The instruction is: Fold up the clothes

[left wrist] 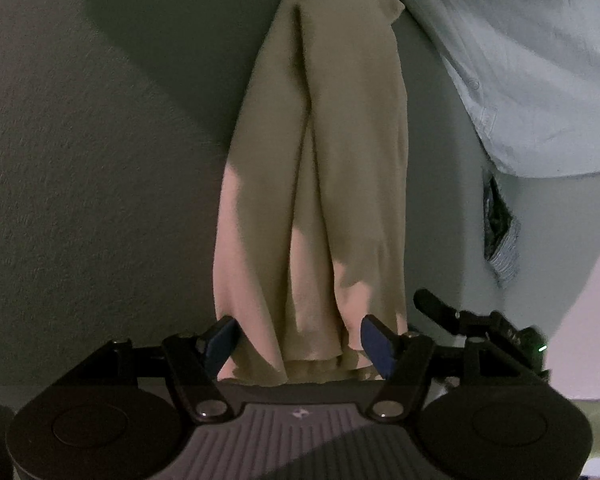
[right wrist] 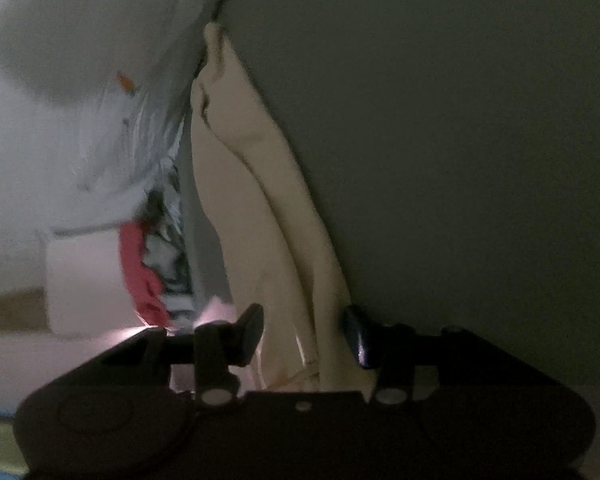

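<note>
A beige garment (left wrist: 320, 168) hangs in long folds over a grey-green surface (left wrist: 100, 160), gathered between both grippers. In the left wrist view, my left gripper (left wrist: 300, 344) has its blue-padded fingers (left wrist: 220, 344) on either side of the bunched cloth edge, jaws closed on it. In the right wrist view, the same beige garment (right wrist: 268, 220) runs from the top centre down into my right gripper (right wrist: 304, 332), whose fingers (right wrist: 356, 336) pinch the cloth. The right gripper's body shows at the right edge of the left wrist view (left wrist: 480, 324).
The person's light blue buttoned shirt (left wrist: 532, 72) fills the upper right of the left view and the left of the right view (right wrist: 60, 100). A pile with red and patterned clothes (right wrist: 148, 264) and a white box (right wrist: 84, 280) lie at the left.
</note>
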`<action>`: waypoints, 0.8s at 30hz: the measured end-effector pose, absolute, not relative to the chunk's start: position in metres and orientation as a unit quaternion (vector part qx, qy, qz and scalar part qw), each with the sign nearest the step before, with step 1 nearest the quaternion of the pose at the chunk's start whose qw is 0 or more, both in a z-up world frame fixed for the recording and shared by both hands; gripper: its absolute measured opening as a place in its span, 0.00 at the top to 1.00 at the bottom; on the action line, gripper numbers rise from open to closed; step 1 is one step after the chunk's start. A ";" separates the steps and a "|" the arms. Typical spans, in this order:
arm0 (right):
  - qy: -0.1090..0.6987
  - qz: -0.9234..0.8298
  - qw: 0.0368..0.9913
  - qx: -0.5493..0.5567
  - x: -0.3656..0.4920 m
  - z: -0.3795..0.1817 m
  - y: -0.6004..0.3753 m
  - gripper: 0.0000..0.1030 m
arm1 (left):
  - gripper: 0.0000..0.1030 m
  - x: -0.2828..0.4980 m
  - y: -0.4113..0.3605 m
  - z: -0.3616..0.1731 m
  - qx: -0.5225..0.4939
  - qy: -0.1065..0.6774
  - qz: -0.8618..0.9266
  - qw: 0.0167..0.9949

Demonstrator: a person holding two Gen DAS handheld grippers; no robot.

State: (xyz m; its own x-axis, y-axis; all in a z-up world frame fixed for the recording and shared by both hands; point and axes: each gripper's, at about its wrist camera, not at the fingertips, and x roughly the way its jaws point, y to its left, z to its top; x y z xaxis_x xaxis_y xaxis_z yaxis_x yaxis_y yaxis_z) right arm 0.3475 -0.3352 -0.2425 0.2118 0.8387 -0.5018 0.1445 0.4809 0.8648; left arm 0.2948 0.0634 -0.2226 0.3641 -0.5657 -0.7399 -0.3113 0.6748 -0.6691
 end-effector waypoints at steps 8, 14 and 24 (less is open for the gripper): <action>0.554 0.291 0.754 0.200 0.343 -0.196 -0.289 0.62 | 0.38 0.293 0.057 -0.209 -0.324 0.579 -0.074 0.744; 0.567 0.296 0.714 0.286 0.353 -0.209 -0.299 0.47 | 0.16 0.315 0.060 -0.219 -0.394 0.582 -0.050 0.710; 0.575 0.306 0.695 0.303 0.352 -0.223 -0.304 0.86 | 0.41 0.317 0.047 -0.213 -0.359 0.593 -0.017 0.721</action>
State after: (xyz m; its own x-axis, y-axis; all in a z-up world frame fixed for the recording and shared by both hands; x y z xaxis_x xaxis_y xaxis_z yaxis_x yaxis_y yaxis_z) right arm 0.3522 -0.3042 -0.2229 0.1505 0.7750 -0.6138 -0.0772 0.6282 0.7742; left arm 0.3174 0.0469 -0.2126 0.2964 -0.4510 -0.8419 -0.4008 0.7414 -0.5383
